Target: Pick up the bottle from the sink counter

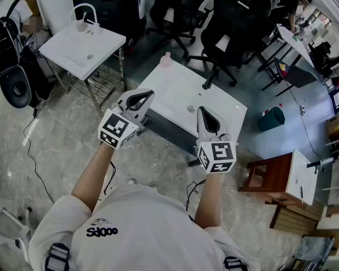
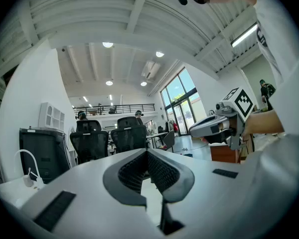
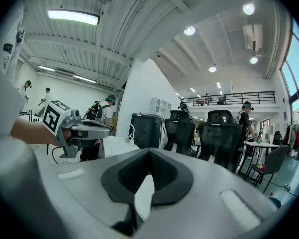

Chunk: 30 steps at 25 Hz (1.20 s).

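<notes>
A small pale pink bottle (image 1: 166,59) stands upright at the far edge of the white sink counter (image 1: 169,92). Both grippers hover above the counter's near side, well short of the bottle. My left gripper (image 1: 148,94) is shut and empty, its tips meeting over the counter's left part. My right gripper (image 1: 203,110) is also shut with nothing in it, close to the drain hole (image 1: 191,109). In the left gripper view the jaws (image 2: 147,151) meet, and the right gripper (image 2: 217,125) shows beside them. The right gripper view shows its jaws (image 3: 149,152) closed and the left gripper (image 3: 82,129). Neither gripper view shows the bottle.
A second white sink counter (image 1: 62,52) with a curved faucet (image 1: 86,9) stands at the upper left. Black office chairs (image 1: 237,16) crowd behind the counter. A teal bin (image 1: 271,118) and a wooden stand (image 1: 268,176) sit to the right. A person with a backpack (image 1: 5,33) is at far left.
</notes>
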Motion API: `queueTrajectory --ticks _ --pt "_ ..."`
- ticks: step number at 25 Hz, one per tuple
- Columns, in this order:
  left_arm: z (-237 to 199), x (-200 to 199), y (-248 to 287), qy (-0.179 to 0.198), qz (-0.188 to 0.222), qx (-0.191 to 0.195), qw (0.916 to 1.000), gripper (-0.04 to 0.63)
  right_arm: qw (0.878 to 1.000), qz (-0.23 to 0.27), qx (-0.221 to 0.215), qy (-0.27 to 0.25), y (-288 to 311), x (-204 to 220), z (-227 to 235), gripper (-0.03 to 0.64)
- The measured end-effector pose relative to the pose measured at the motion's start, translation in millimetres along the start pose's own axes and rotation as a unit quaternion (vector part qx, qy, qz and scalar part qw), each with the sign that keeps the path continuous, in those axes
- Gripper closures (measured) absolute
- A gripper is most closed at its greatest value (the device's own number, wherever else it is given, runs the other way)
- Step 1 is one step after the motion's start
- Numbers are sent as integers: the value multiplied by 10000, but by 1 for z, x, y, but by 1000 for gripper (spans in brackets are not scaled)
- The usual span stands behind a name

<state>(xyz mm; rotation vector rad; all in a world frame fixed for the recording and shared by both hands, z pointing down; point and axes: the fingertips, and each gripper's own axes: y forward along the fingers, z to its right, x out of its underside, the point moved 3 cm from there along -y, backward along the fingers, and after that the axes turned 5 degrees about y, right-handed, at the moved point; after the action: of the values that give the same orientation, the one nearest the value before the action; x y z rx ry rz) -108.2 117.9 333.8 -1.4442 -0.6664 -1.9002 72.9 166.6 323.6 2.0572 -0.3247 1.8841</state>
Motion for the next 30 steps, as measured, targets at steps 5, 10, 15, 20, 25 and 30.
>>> queueTrajectory --ticks 5,10,15,20,25,30 --pt "3 5 5 51 -90 59 9999 597 10000 18 -27 23 2 3 3 607" --pt "9 9 11 83 -180 87 9998 595 9995 216 -104 210 0 2 10 607" --pt "10 10 17 56 -224 24 9997 595 9984 263 -206 458 0 3 19 607" --pt "16 8 26 47 -288 -70 9995 595 9977 272 -379 496 0 4 31 607" --pt "24 8 29 34 -411 -207 9989 595 9970 202 -511 540 -3 9 40 607" --pt "30 13 32 -7 -549 -279 9981 595 9951 147 -657 727 -2 15 46 607"
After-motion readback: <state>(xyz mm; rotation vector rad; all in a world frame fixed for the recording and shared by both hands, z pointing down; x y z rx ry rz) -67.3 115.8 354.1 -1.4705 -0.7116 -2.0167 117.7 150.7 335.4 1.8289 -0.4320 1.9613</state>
